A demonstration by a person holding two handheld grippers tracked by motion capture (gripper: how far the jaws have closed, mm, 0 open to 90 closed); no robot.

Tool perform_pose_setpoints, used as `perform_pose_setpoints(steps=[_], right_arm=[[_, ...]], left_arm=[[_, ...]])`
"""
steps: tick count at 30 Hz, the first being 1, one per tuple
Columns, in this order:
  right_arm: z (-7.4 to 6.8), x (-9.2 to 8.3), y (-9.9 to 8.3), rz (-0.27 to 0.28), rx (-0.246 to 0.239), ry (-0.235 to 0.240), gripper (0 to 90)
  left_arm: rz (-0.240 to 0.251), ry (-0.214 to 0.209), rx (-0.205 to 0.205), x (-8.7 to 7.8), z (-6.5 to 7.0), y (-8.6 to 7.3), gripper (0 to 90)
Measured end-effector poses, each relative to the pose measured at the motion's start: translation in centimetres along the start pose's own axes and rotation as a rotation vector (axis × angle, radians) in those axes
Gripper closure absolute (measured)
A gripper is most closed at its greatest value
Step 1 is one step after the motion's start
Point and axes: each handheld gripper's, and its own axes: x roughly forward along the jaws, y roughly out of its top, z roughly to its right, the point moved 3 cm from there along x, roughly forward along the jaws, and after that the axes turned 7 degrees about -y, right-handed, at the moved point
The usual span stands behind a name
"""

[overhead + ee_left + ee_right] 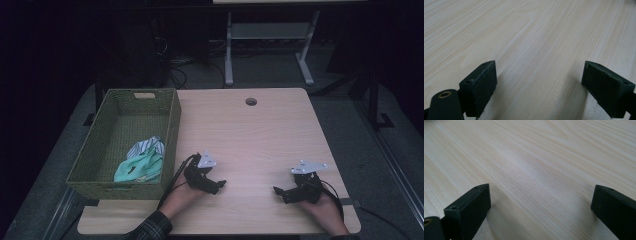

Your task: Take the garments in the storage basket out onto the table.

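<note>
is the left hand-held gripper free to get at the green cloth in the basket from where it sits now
Probably yes. The left hand-held gripper is open and empty on the table, and the basket is open-topped. Only its near wall stands between it and the green cloth, so it must lift over.

Each black hand-held gripper (220,185) (278,192) has a grey three-cornered plate on top, a black cable and thick square jaws. One sleeve (150,227) is checked.
</note>
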Motion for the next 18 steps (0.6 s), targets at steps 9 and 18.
perform_pose_setpoints(steps=[9,18], right_arm=[[0.00,0.00,0.00,0.000,0.000,0.000,2.2],[-0.01,0.00,0.00,-0.001,0.000,0.000,2.2]], left_arm=[[-0.025,0.005,-0.005,0.12,-0.08,0.37,12.2],[-0.077,0.007,0.004,-0.36,0.04,0.80,12.7]])
